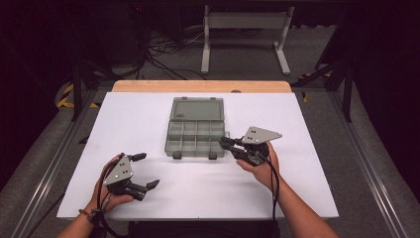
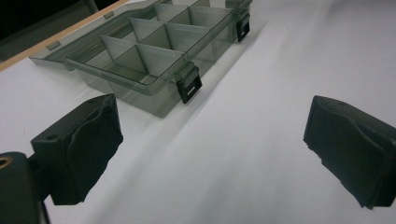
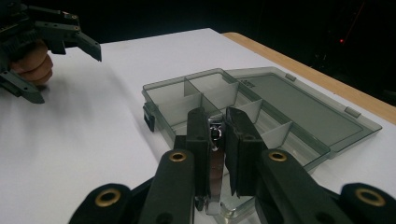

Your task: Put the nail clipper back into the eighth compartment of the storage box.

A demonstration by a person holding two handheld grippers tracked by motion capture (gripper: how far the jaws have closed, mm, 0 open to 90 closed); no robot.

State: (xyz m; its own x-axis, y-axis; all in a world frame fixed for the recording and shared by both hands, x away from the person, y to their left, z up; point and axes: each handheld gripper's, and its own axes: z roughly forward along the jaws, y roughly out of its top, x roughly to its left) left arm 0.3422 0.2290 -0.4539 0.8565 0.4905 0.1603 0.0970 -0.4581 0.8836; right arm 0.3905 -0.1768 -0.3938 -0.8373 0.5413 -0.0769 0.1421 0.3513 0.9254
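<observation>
An open grey see-through organizer box (image 1: 195,140) with several compartments lies mid-table, its lid (image 1: 197,109) flat behind it. My right gripper (image 1: 225,144) hovers at the box's right edge, shut on a small shiny metal piece (image 3: 215,163) that looks like a nail clipper. In the right gripper view the gripper (image 3: 218,125) sits just above the box's (image 3: 205,95) near compartments. My left gripper (image 1: 150,170) rests near the front left of the table, open with nothing between its pads (image 2: 86,140). The box (image 2: 140,56) lies ahead of it, two black latches facing it.
The white table top (image 1: 208,188) has free room in front of and on both sides of the box. A wooden strip (image 1: 198,86) runs along the far edge. Beyond it stand a white metal frame (image 1: 243,22) and cables on a dark floor.
</observation>
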